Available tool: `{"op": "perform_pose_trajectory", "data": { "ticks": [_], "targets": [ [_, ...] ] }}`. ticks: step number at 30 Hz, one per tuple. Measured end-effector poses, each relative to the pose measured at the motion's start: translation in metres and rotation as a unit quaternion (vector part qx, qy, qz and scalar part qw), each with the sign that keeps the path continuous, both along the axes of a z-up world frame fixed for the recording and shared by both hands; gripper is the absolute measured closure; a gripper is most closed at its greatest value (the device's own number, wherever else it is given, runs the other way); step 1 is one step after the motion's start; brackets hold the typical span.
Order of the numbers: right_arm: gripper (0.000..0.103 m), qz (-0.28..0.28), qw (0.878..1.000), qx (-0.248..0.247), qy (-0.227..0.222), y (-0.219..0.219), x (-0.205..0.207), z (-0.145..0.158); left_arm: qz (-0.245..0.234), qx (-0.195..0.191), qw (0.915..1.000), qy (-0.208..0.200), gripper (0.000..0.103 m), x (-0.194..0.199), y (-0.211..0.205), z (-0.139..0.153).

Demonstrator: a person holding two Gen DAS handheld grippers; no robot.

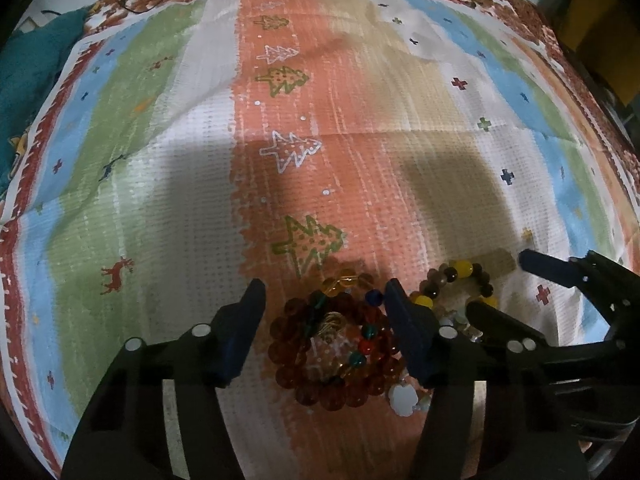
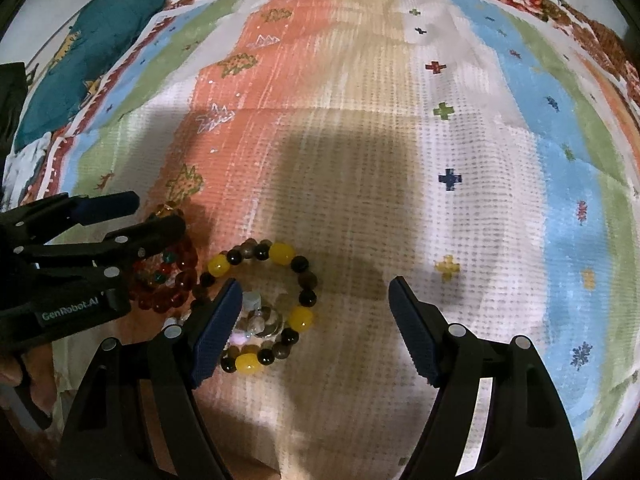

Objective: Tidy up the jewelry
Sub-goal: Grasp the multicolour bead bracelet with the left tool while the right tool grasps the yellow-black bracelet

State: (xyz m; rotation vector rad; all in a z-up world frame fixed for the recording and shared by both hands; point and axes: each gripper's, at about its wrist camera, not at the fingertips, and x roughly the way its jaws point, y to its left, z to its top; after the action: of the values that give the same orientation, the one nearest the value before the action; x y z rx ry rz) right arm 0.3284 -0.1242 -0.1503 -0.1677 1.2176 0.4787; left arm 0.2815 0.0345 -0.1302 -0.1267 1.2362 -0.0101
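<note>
Amber-red bead bracelet [image 1: 334,354] lies on striped cloth [image 1: 360,120] between half-open, empty left gripper [image 1: 324,300] pads; yellow-and-dark bead bracelet [image 2: 264,304] sits by right gripper [image 2: 316,300], also half-open w/ nothing held—best to centre each before pinching.

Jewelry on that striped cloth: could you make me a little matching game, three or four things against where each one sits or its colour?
Things:
1. amber bead bracelet
2. yellow-and-dark bead bracelet
3. white flower-shaped piece
4. teal fabric

Descriptions:
A. at the cloth's far left edge
B. between the left gripper's open jaws
C. ringing a clump of clear beads, by the right gripper's left jaw
D. pale, just beside the amber ring

Pairs: 1-B, 2-C, 3-D, 4-A
</note>
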Motion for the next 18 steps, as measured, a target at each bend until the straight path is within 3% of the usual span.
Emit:
{"op": "perform_pose_trajectory", "data": {
  "ticks": [5,6,11,14,18],
  "targets": [
    [0.046,0.0,1.0,0.005,0.011,0.003,0.0046,-0.005,-0.015,0.005,0.9999,-0.001,0.062,0.0024,-0.0073,-0.0025],
    [0.051,-0.001,1.0,0.007,0.013,0.0029,0.005,-0.0051,-0.018,0.004,0.9998,-0.001,0.071,0.0024,-0.0082,-0.0029],
    [0.073,-0.003,1.0,0.007,0.019,-0.0004,0.0047,-0.0067,-0.02,0.007,0.9998,-0.002,0.079,0.0024,-0.0081,-0.0028],
    [0.087,-0.001,1.0,0.001,0.02,-0.0003,0.003,-0.0084,-0.016,0.008,0.9998,-0.006,0.094,0.002,-0.007,-0.0009],
    [0.092,0.002,1.0,0.006,0.024,0.0001,0.0012,-0.0091,-0.018,0.008,0.9998,-0.007,0.094,0.0013,-0.0065,0.0013]
  ]
}}
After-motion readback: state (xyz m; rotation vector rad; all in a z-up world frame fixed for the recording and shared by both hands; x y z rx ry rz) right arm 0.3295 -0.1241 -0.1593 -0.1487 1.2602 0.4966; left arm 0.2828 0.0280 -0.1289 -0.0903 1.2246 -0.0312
